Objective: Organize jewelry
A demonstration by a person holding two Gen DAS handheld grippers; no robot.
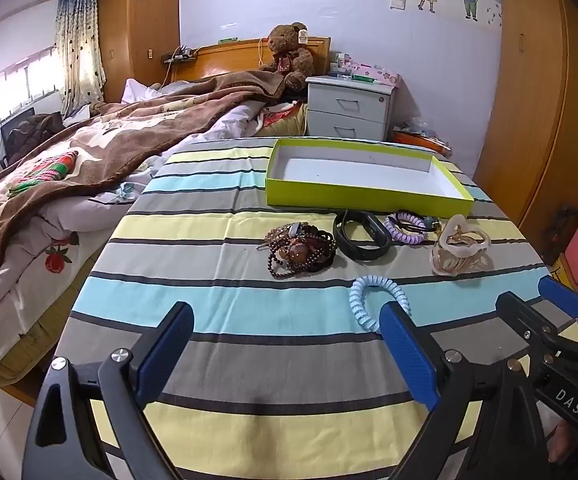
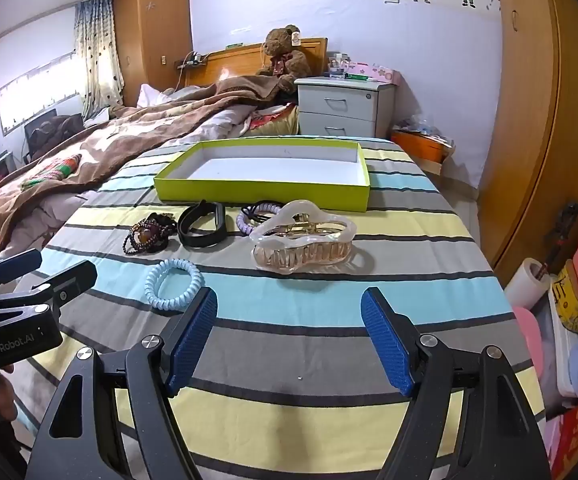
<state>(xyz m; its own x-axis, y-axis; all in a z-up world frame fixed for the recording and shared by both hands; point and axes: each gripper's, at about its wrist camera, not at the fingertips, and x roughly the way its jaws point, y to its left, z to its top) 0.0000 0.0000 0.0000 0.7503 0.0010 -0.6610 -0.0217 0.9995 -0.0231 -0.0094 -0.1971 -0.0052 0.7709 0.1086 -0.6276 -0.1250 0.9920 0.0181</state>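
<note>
Both grippers wide, empty: left gripper (image 1: 287, 350), right gripper (image 2: 289, 338). Pale blue spiral coil hair tie (image 2: 174, 284) lower left: straddle one side, lift to shallow lime-green cardboard box (image 2: 263, 194).

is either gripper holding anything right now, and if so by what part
Nothing is held. The left gripper and right gripper are both open over the striped cloth, short of the jewelry.

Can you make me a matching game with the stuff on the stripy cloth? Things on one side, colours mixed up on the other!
Things:
1. box
2. hair clip
3. wristband
4. coil hair tie

Colours:
A. black
B. light blue
C. lime green outside, white inside
D. see-through cream

Pairs: 1-C, 2-D, 3-A, 4-B
</note>
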